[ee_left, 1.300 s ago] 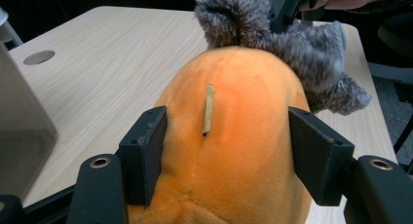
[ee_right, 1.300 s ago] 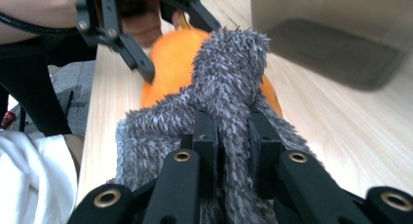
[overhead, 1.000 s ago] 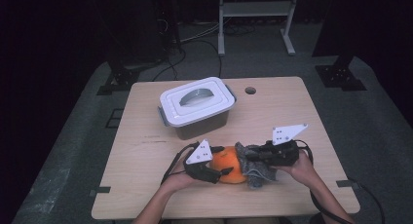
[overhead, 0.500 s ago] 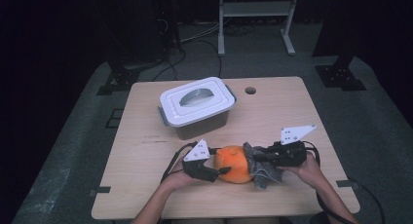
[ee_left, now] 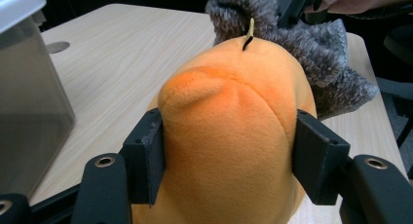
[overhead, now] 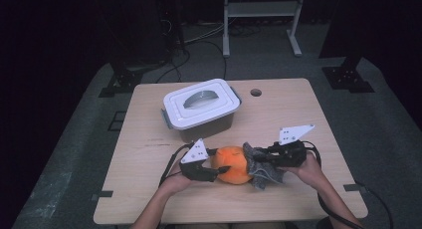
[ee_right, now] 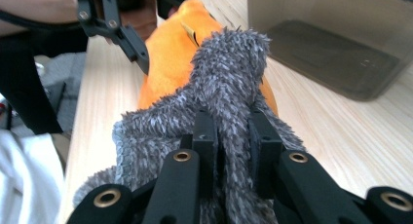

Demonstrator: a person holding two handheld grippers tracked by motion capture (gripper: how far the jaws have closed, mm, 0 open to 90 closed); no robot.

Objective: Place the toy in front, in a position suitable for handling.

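Observation:
An orange plush toy (overhead: 233, 164) lies near the table's front edge, with a grey fuzzy piece (overhead: 261, 168) at its right end. My left gripper (overhead: 221, 169) comes in from the left. Its jaws have just been closing, and in the left gripper view both pads (ee_left: 146, 156) press into the sides of the orange plush (ee_left: 229, 112). My right gripper (overhead: 254, 158) is shut on a fold of the grey fuzzy piece (ee_right: 229, 73), pinched between its jaws (ee_right: 233, 131). Beyond it are the orange plush (ee_right: 170, 53) and the left gripper (ee_right: 131, 39).
A grey storage box with a white lid (overhead: 201, 109) stands behind the toy, left of centre, close to the left gripper's side (ee_left: 24, 87). A round hole (overhead: 256, 92) is in the wooden table (overhead: 293, 114) near its back edge. Cables trail from both grippers.
The left jaws have narrowed onto the orange plush. The right gripper with the grey piece has shifted slightly right, uncovering more of the orange body.

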